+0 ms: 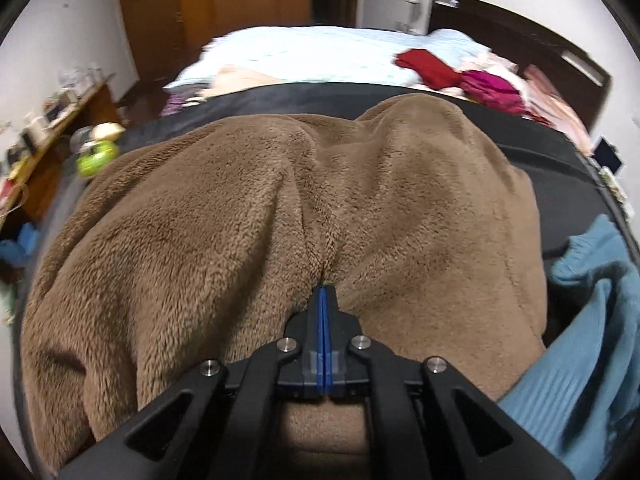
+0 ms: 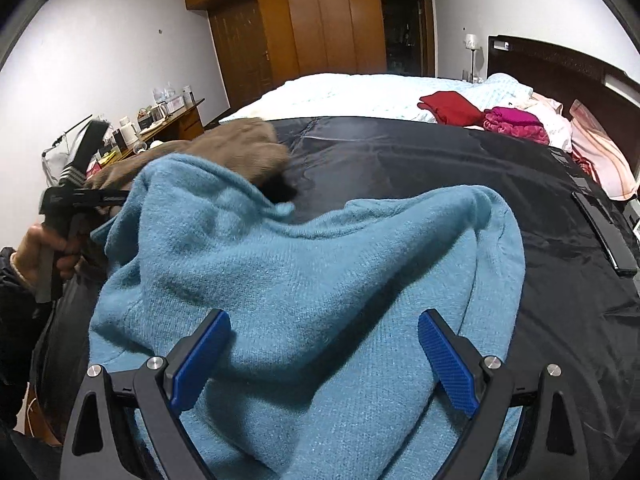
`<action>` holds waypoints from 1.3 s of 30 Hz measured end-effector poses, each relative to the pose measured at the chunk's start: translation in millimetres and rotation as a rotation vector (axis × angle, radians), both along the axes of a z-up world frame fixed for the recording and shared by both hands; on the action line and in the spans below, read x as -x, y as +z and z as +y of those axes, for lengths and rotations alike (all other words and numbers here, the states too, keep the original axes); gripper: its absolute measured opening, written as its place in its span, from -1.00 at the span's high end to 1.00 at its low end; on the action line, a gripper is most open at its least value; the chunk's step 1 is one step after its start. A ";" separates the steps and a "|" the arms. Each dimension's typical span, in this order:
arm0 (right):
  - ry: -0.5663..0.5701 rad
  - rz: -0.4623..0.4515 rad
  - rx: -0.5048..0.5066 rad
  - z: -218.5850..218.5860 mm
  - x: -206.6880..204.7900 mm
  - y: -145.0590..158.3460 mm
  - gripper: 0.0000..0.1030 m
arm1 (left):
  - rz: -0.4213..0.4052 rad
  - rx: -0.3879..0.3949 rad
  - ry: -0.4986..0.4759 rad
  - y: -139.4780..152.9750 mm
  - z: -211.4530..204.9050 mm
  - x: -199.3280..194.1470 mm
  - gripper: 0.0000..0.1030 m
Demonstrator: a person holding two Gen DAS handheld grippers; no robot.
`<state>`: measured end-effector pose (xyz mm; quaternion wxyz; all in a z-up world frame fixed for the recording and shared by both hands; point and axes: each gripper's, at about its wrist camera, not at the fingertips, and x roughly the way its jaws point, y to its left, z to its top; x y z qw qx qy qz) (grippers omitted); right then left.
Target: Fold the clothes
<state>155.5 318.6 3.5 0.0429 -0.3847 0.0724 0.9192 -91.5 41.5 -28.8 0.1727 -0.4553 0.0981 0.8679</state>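
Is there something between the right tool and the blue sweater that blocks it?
Nothing visible. The right tool is open directly over the blue sweater, with only fabric between its pads. The brown fleece lies beyond, to the left, pinched by the left tool.

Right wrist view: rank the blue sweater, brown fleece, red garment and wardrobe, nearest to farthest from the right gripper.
1. Blue sweater: directly under the right gripper, between its open jaws.
2. Brown fleece: up left, beyond the sweater.
3. Red garment: on the bed, far right.
4. Wardrobe: against the back wall.
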 end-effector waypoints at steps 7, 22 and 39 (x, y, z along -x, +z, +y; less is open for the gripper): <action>-0.002 -0.005 -0.003 -3.2 -1.1 -1.7 -0.87 | 0.011 0.021 0.167 1.5 -82.8 14.9 0.92; -0.013 0.001 -0.001 -3.4 -3.9 -5.5 -0.88 | 0.032 0.060 0.338 7.6 -146.8 40.0 0.93; -0.009 0.016 0.021 0.0 -4.8 -7.6 -0.88 | -0.091 -0.384 -0.174 62.3 -14.2 -20.7 -0.60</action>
